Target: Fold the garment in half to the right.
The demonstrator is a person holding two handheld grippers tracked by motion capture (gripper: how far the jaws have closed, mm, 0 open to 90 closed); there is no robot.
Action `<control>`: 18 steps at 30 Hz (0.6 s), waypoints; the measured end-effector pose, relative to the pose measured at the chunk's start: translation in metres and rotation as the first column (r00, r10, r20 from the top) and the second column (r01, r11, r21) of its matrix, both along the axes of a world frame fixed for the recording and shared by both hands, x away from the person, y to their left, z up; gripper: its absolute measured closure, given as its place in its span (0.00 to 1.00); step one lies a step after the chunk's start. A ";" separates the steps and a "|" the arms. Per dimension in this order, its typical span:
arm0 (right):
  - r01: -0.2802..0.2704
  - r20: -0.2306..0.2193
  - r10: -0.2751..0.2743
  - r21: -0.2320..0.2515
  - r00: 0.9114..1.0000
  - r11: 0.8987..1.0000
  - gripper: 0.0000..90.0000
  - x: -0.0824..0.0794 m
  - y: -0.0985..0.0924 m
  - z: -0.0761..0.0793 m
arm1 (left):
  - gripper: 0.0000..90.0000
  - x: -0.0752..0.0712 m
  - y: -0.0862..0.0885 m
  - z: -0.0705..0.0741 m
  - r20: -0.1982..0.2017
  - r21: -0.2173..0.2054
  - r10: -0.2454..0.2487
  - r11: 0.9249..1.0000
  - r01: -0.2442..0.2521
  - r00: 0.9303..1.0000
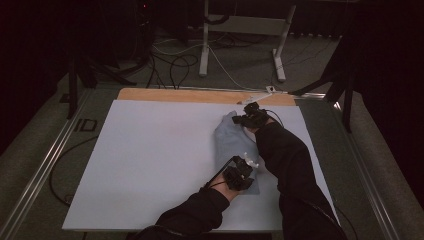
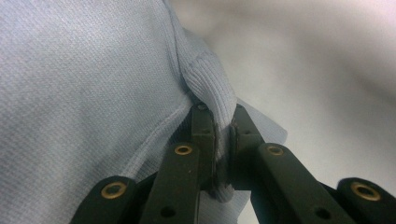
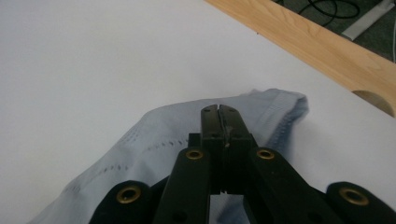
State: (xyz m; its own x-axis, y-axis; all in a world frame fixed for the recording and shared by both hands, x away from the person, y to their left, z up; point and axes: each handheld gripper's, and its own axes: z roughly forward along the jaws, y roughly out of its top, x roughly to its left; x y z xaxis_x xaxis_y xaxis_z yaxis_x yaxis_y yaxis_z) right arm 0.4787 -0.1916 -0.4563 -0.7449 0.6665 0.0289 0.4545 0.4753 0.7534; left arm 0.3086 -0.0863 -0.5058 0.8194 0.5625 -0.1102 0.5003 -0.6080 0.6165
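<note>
A light blue garment [image 1: 231,142] lies bunched on the white sheet [image 1: 150,160], right of centre. My left gripper [image 1: 248,163] is at its near end. In the left gripper view, this gripper [image 2: 218,116] is shut on a ribbed band of the garment [image 2: 93,93], which runs down between the pads. My right gripper [image 1: 239,119] is at the far end. In the right gripper view, the jaws of this gripper [image 3: 218,109] are pressed together at a stitched hem, and the garment [image 3: 154,135] slopes away from the tips on both sides.
The sheet covers a wooden table whose bare edge [image 1: 200,95] [image 3: 303,32] shows at the far side. Metal rails [image 1: 45,160] run along both sides. Beyond stand a white frame's legs [image 1: 204,45] and loose cables [image 1: 175,65] on the floor.
</note>
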 end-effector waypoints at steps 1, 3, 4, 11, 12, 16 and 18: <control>0.015 0.000 -0.015 -0.012 1.000 1.000 1.00 0.004 0.005 -0.006 | 0.92 0.000 -0.001 0.000 -0.001 -0.004 0.000 1.000 0.000 1.000; 0.030 0.000 -0.031 -0.027 1.000 0.999 1.00 0.007 0.008 -0.013 | 0.92 -0.001 -0.003 0.000 0.001 -0.001 -0.001 1.000 0.001 1.000; 0.046 -0.003 -0.046 -0.037 0.999 0.998 1.00 0.010 0.010 -0.019 | 0.92 -0.001 -0.003 0.000 0.004 0.003 -0.002 1.000 0.002 1.000; 0.111 -0.025 -0.113 -0.060 0.993 0.992 1.00 0.018 0.006 -0.047 | 0.93 -0.003 -0.006 -0.005 -0.010 -0.017 -0.004 1.000 0.004 1.000; 0.115 -0.031 -0.117 -0.066 0.993 0.991 1.00 0.019 0.005 -0.050 | 0.93 -0.003 -0.007 -0.006 -0.010 -0.016 -0.004 1.000 0.004 1.000; 0.125 -0.046 -0.128 -0.067 0.991 0.990 1.00 0.021 0.004 -0.058 | 0.93 -0.004 -0.008 -0.007 -0.001 -0.014 -0.007 1.000 0.007 1.000; 0.120 -0.047 -0.124 -0.074 0.991 0.990 1.00 0.022 0.004 -0.060 | 0.93 -0.005 -0.009 -0.007 0.000 -0.014 -0.007 1.000 0.007 1.000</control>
